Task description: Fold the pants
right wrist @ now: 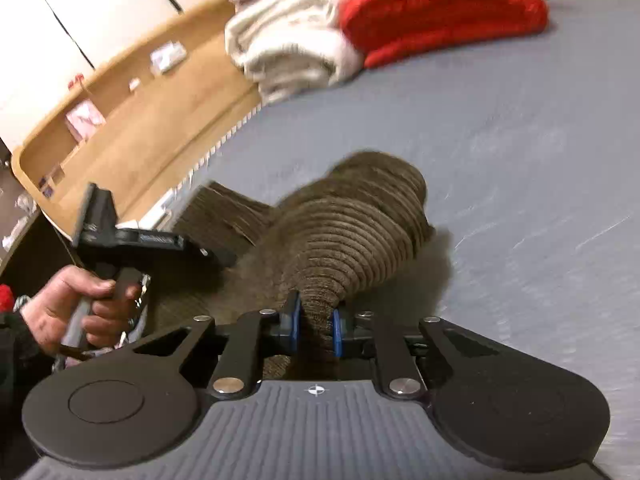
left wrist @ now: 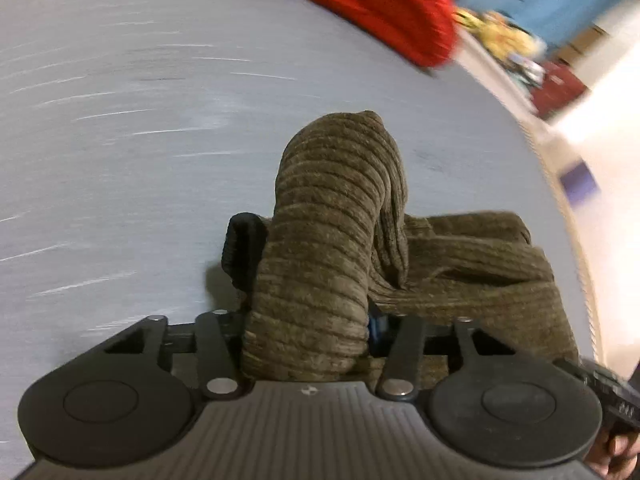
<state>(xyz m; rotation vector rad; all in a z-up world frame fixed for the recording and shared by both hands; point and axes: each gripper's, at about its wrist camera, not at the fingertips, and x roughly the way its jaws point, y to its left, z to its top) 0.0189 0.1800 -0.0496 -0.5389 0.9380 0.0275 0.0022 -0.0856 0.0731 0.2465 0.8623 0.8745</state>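
Right gripper fingers pinch a bunched fold of the brown corduroy pants, lying on the grey bed. Left gripper grip unclear. Mid-fold; next, lay fabric toward 12 o'clock.

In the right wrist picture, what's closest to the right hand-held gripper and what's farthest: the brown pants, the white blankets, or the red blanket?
From the right hand-held gripper:
1. Brown pants, pinched right between its pads.
2. White blankets, far back, left of centre.
3. Red blanket, far back, towards the right. It looks slightly farther than the white ones, though it's close.
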